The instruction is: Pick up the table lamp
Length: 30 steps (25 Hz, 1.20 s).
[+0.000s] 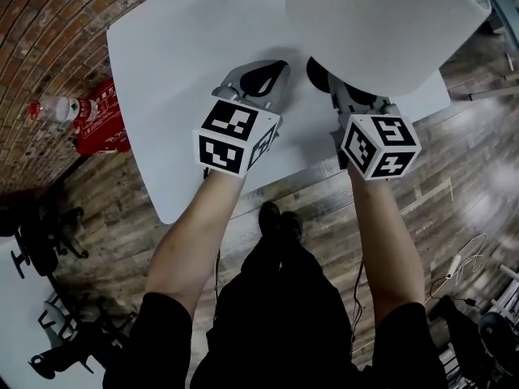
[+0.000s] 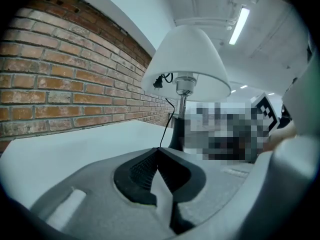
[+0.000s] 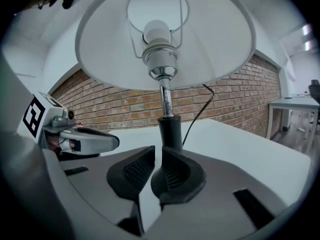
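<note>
The table lamp has a wide white shade [image 1: 381, 23] and stands on the white table [image 1: 178, 47]. In the right gripper view its shade [image 3: 165, 34] hangs overhead, with the chrome rod and black stem [image 3: 170, 129] just beyond my jaw tips. My right gripper [image 3: 157, 151] is open by a narrow gap, nothing between its pads. In the head view it [image 1: 339, 89] reaches under the shade. My left gripper [image 1: 263, 75] lies low over the table to the lamp's left, shut and holding nothing [image 2: 159, 151]. From the left gripper view the lamp [image 2: 185, 64] stands ahead, its black cord [image 2: 167, 126] trailing down.
A red box [image 1: 101, 120] and a plastic bottle [image 1: 53, 108] lie on the floor left of the table, by the brick wall [image 2: 60, 84]. Dark chairs [image 1: 40, 241] stand at lower left. A white cable [image 1: 462, 262] lies on the wooden floor. Another table [image 3: 295, 104] stands far right.
</note>
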Tool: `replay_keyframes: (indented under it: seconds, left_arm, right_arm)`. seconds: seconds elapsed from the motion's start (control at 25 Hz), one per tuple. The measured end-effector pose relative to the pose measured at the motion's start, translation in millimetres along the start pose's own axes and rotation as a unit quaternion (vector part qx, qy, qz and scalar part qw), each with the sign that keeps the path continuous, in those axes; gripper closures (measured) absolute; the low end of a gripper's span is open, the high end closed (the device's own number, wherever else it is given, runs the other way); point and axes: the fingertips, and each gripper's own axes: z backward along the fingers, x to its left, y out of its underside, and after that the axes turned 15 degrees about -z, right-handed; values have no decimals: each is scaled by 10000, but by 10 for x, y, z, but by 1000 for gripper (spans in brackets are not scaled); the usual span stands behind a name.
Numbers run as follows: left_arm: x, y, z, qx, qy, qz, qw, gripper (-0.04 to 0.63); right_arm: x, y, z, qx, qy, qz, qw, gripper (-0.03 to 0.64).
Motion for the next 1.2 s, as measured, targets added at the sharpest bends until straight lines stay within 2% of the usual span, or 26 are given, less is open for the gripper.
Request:
replay_keyframes:
  seconds: [0.36,0.56,0.68,0.96,1.08,1.2]
  left_arm:
    - [49,-102,-83,-153,-115,-75,9998,589]
    - [49,-75,-188,-198,-188,-18,9996,589]
    - [51,-70,-259,-224,-181,-32,9996,589]
    - [52,-5,-311,-173,-151,-14,9997,589]
    - [79,36,-341,-129,-139,19,9998,589]
    - [80,63,-328,-163,-121,93,9998,589]
  right_arm:
    - [-50,4,38,-196,115,494,9985,534]
    - [-204,-46,61,-307,190,328,9988,526]
    - [-236,-87,-55,-320,118,250,9991,469]
    - [-221,-153,-282,-372,88,-31,9993,445]
    - [-237,-189,-366,-342,90,-323,9989,433]
    - [-181,-241,-406,-466,74,-306,9984,433]
